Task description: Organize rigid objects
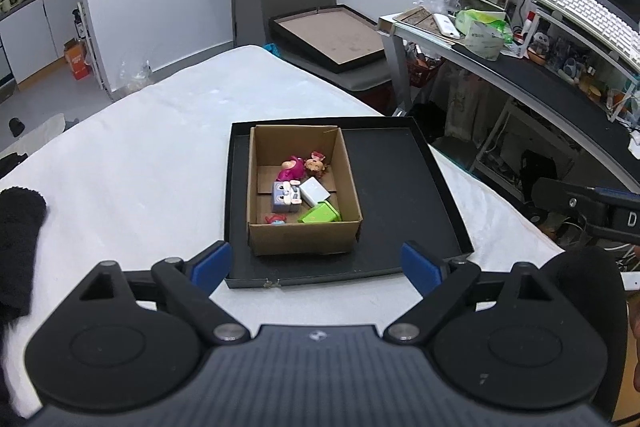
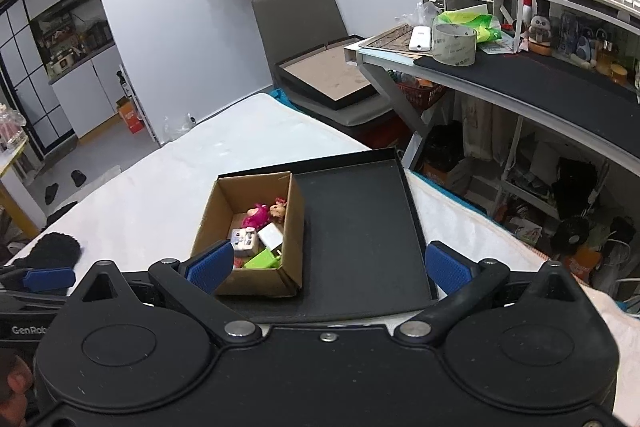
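a shallow black tray (image 1: 392, 187) lies on the white-covered table (image 1: 140, 155). an open cardboard box (image 1: 296, 235) stands in the tray's left half, close to its near edge; the tray's right half is bare. inside the box lie a magenta figure (image 1: 291, 167), a brown figure (image 1: 316, 165), a grey-blue block toy (image 1: 285, 197), a white cube (image 1: 314, 190), a green piece (image 1: 320, 213) and a small red-and-blue toy (image 1: 276, 219). the left gripper (image 1: 316, 265) hangs before the tray's near edge, blue pads spread wide, holding nothing. the right gripper (image 2: 326, 265) hangs above the tray's near part, also spread and empty, its left pad overlapping the box's near corner in view.
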{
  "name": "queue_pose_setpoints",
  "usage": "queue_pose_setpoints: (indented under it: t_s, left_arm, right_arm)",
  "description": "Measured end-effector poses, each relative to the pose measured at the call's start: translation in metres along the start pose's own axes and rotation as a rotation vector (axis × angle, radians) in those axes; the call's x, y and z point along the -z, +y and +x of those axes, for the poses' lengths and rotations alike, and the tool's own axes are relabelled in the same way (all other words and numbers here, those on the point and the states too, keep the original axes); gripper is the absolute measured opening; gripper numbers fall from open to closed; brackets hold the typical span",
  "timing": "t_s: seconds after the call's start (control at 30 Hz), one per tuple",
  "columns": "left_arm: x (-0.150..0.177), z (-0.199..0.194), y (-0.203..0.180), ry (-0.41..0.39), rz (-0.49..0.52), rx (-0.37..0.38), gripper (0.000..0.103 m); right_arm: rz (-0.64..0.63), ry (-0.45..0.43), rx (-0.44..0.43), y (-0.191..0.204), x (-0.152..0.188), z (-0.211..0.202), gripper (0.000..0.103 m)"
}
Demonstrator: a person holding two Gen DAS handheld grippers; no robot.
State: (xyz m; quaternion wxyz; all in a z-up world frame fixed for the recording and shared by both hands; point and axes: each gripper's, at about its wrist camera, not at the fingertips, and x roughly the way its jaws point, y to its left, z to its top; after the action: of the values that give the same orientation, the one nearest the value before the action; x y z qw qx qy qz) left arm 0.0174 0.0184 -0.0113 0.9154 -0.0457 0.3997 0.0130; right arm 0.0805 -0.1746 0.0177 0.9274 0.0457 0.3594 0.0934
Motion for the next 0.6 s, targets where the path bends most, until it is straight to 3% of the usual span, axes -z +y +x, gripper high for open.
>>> queue_pose_setpoints:
  t_s: [0.6]
  left_arm:
    - [0.005, -0.010, 0.002, -0.022, 0.027, 0.005, 0.092]
  right_arm:
    - [-0.050, -0.029, 0.055, 0.010, 0.011, -0.022, 0.103]
